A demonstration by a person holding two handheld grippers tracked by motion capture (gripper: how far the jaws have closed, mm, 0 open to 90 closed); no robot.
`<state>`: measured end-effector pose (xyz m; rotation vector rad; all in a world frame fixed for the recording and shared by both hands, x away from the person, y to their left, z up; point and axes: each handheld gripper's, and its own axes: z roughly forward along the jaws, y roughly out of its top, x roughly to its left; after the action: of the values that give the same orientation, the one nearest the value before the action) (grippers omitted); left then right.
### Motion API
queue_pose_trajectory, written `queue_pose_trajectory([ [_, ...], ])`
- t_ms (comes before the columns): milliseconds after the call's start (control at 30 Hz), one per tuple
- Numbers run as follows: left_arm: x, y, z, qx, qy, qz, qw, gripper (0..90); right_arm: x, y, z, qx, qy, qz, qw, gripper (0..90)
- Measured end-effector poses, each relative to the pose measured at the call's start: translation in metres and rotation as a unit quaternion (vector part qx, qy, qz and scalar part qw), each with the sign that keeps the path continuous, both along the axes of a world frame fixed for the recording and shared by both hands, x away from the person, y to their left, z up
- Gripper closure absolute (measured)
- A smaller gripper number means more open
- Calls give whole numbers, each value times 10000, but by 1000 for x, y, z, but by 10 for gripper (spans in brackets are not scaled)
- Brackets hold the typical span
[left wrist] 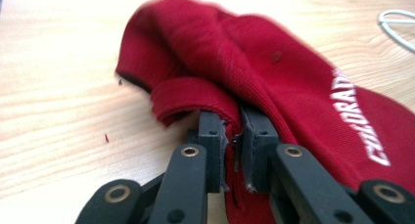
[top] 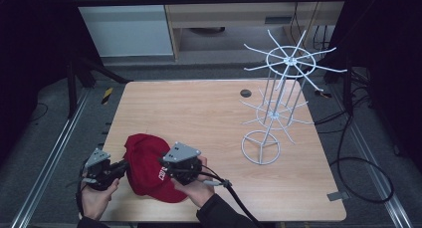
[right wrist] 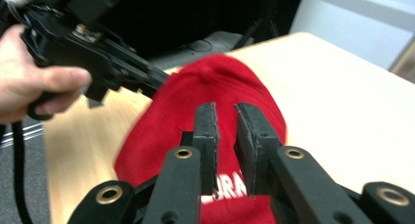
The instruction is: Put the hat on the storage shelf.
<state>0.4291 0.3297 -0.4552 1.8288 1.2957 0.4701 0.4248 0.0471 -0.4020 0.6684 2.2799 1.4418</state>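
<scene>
A red cap (top: 147, 171) with white lettering lies near the front left of the wooden table (top: 209, 108). My left gripper (top: 124, 166) comes in from the cap's left. In the left gripper view this gripper (left wrist: 234, 121) is shut on a fold of the red cap (left wrist: 274, 72) at its edge. My right gripper (top: 164, 168) hovers over the cap's right side. In the right gripper view its jaws (right wrist: 225, 109) stand a narrow gap apart with nothing between them, above the cap (right wrist: 215, 82). That view also has the left gripper (right wrist: 164, 77) at the cap's far edge.
A white wire display rack (top: 278, 103) with spoke arms stands on the right half of the table, its ring base (top: 260, 147) nearest the cap. A dark round grommet (top: 245, 93) sits near the back. Cables trail on the floor to the right.
</scene>
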Motion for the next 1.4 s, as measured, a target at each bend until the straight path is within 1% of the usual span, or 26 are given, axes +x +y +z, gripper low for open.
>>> queue_pose_trajectory([
  [67, 5, 0, -3, 45, 71, 35, 10000, 805, 3, -10, -4, -21, 63, -94, 9999, 764],
  [167, 11, 0, -10, 167, 199, 86, 9996, 802, 7, -25, -9, -44, 146, -250, 9996, 747],
  [233, 11, 2, -13, 236, 216, 143, 9994, 789, 9, -35, -13, -10, 221, -345, 9992, 732],
  [267, 10, 4, -13, 241, 209, 196, 9993, 763, 10, -39, -15, 2, 238, -391, 9990, 723],
  [333, 7, 9, -11, 164, 157, 307, 9993, 668, 12, -47, -18, 8, 277, -485, 9984, 704],
  [400, 2, 15, -8, 142, 94, 428, 9989, 594, 13, -53, -21, 38, 318, -558, 9979, 688],
  [500, -6, 21, -3, 66, -44, 625, 9980, 529, 15, -58, -25, 38, 366, -607, 9975, 664],
  [533, -9, 22, 0, 31, -96, 658, 9978, 517, 16, -59, -27, 46, 379, -611, 9974, 657],
  [567, -10, 23, 3, -72, -158, 670, 9976, 501, 17, -59, -28, 71, 400, -613, 9973, 650],
  [633, -14, 22, 7, -222, -238, 642, 9974, 484, 20, -58, -31, 98, 456, -584, 9972, 635],
  [700, -16, 16, 10, -291, -297, 545, 9976, 467, 22, -54, -34, 98, 504, -574, 9970, 620],
  [767, -16, 8, 10, -268, -337, 458, 9980, 449, 25, -47, -37, 103, 549, -553, 9969, 601],
  [833, -14, 1, 9, -224, -316, 386, 9985, 433, 29, -41, -41, 81, 611, -539, 9966, 583],
  [933, -7, -7, 5, -165, -211, 326, 9991, 421, 35, -30, -49, 54, 741, -511, 9959, 554],
  [967, -5, -9, 3, -138, -163, 324, 9992, 421, 38, -26, -52, 41, 754, -506, 9959, 543],
  [1033, -1, -13, -1, -43, -53, 309, 9995, 443, 43, -19, -57, 39, 822, -514, 9953, 527],
  [1067, 1, -14, -2, -6, 0, 298, 9996, 479, 45, -16, -59, 53, 878, -526, 9947, 521],
  [1100, 3, -15, -4, -15, 58, 305, 9995, 513, 48, -13, -62, 71, 931, -528, 9942, 516],
  [1133, 5, -15, -5, 14, 124, 286, 9995, 552, 50, -9, -64, 66, 977, -513, 9939, 516],
  [1233, 9, -15, -6, -22, 251, 229, 9994, 709, 56, -2, -72, -25, 1086, -498, 9928, 534],
  [1267, 10, -15, -6, -16, 278, 203, 9994, 756, 59, -1, -74, -25, 1129, -467, 9925, 552],
  [1333, 13, -16, -6, -23, 320, 166, 9993, 820, 62, 0, -78, 59, 1326, -432, 9902, 607],
  [1400, 15, -17, -5, 18, 324, 130, 9994, 844, 65, 0, -79, 161, 1548, -347, 9872, 687],
])
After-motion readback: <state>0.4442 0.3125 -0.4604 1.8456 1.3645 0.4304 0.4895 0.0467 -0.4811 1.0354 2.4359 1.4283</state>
